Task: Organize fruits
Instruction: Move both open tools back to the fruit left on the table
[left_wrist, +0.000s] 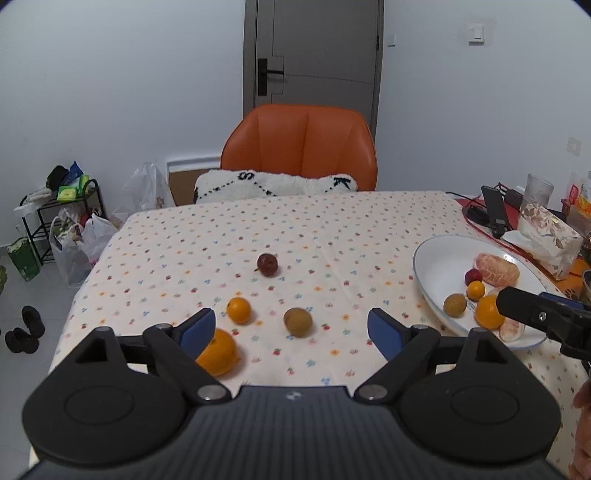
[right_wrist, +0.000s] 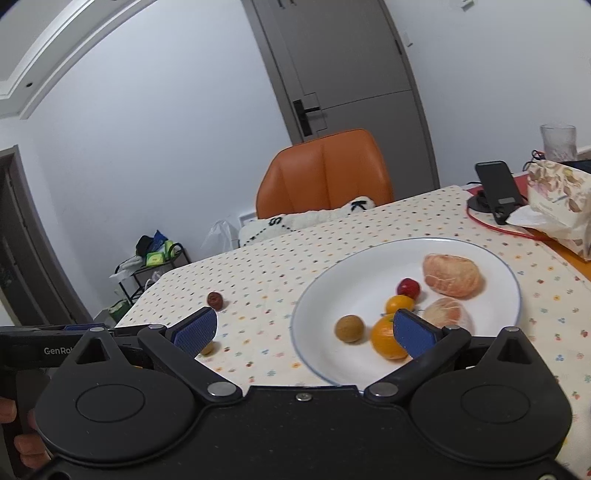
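Note:
On the flowered tablecloth lie a dark red fruit (left_wrist: 267, 264), a small orange (left_wrist: 238, 310), a brown round fruit (left_wrist: 297, 322) and a large orange (left_wrist: 218, 351). My left gripper (left_wrist: 291, 330) hangs open above the brown fruit, its left pad over the large orange. The white plate (right_wrist: 332, 288) holds a peeled citrus (right_wrist: 452, 275), a red fruit (right_wrist: 409, 287), a small orange (right_wrist: 399, 303), a brown fruit (right_wrist: 349, 328), a bigger orange (right_wrist: 386, 339) and another peeled piece (right_wrist: 443, 314). My right gripper (right_wrist: 304, 330) is open over the plate's left rim, holding nothing.
An orange chair (left_wrist: 299, 147) with a white cushion (left_wrist: 275, 186) stands behind the table. A phone on a stand (right_wrist: 496, 190), a red cable, a tissue pack (right_wrist: 557, 199) and a glass (right_wrist: 557, 142) crowd the right side. Bags and a rack (left_wrist: 62, 218) are on the floor at left.

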